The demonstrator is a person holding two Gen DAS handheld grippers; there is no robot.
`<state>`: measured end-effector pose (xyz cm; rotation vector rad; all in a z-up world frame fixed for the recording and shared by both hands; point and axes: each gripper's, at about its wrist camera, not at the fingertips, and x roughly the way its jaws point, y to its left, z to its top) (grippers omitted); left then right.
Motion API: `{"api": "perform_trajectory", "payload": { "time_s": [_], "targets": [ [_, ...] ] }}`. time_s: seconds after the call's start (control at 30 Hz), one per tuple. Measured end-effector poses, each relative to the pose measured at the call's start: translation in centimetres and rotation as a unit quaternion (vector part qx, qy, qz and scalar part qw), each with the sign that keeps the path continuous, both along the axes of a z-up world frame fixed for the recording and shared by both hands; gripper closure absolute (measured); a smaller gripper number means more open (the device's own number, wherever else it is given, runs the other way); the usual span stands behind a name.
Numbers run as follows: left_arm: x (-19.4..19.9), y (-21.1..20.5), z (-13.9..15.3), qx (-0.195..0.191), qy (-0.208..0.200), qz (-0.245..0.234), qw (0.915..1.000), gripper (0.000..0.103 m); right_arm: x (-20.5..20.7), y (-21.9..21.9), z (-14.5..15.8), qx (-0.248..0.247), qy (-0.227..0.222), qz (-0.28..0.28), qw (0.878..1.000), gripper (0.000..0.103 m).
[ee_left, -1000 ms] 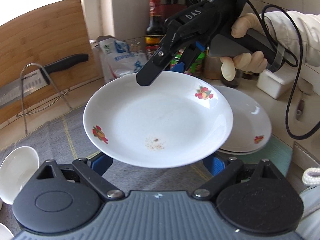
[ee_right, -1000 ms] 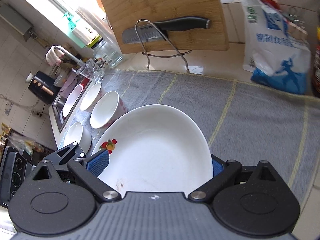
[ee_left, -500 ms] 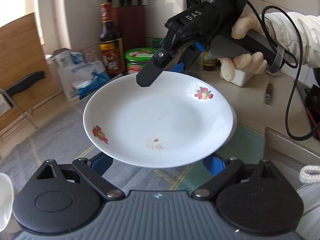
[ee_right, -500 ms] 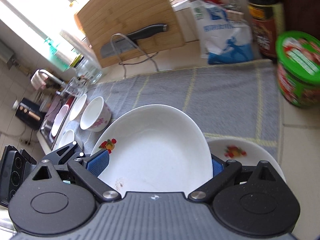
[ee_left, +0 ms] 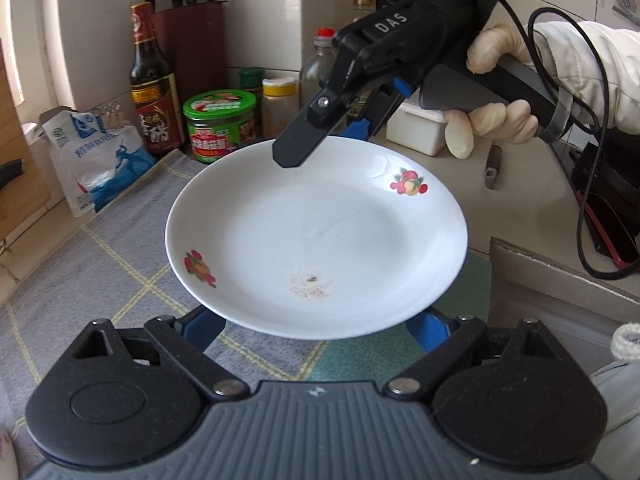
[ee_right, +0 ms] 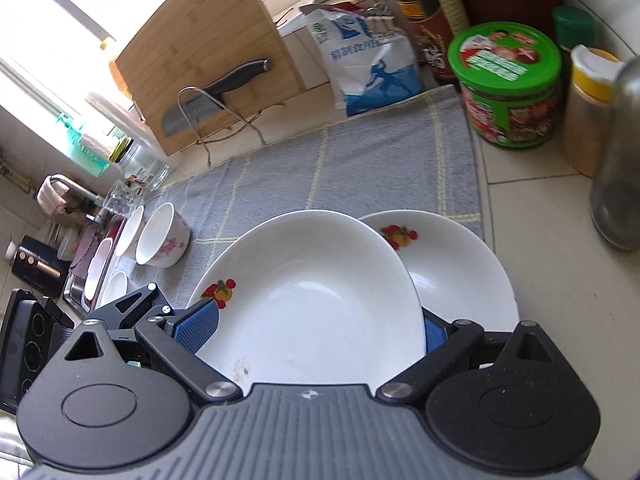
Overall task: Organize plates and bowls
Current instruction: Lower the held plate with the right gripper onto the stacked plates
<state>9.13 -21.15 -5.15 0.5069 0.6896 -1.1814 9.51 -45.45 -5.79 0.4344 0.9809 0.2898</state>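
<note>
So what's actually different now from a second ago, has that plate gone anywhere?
The held plate has been carried sideways along the counter, away from the bowls by the sink, and now hangs partly over the second plate near the green-lidded jar. Nothing was picked up or let go. The left gripper and right gripper grip it just as before, from opposite edges; plate level, bowls unmoved.

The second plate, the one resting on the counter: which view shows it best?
The right wrist view: the resting plate shows beside the carried plate, on the grey mat's edge, fruit print visible. In the left wrist view the carried plate hides it entirely.
</note>
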Motion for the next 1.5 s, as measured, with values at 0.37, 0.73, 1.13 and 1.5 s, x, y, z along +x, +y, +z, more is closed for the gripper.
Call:
{"api": "perform_trajectory", "payload": {
  "time_s": [0.37,0.73,1.13,1.5],
  "targets": [
    [0.5,-1.0,-0.5,0.01,0.01,-0.005,0.9999,0.007,-0.4,-1.2,-1.2,0.004,0.003,-0.017,1.0,0.002],
    [1.0,-1.6,-1.0,0.016,0.011,-0.002,0.9998,0.007,-0.8,-1.9,-1.6,-0.001,0.003,-0.029,1.0,0.002],
    [1.8,-2.0,-1.5,0.016,0.01,-0.015,0.9997,0.007,-1.7,-2.2,-2.0,-0.006,0.008,-0.049,0.999,0.002],
    [2.2,-2.0,-1.7,0.008,0.014,-0.018,0.9997,0.007,-2.8,-1.9,-1.8,-0.02,0.012,-0.065,0.998,0.003]
  ]
}}
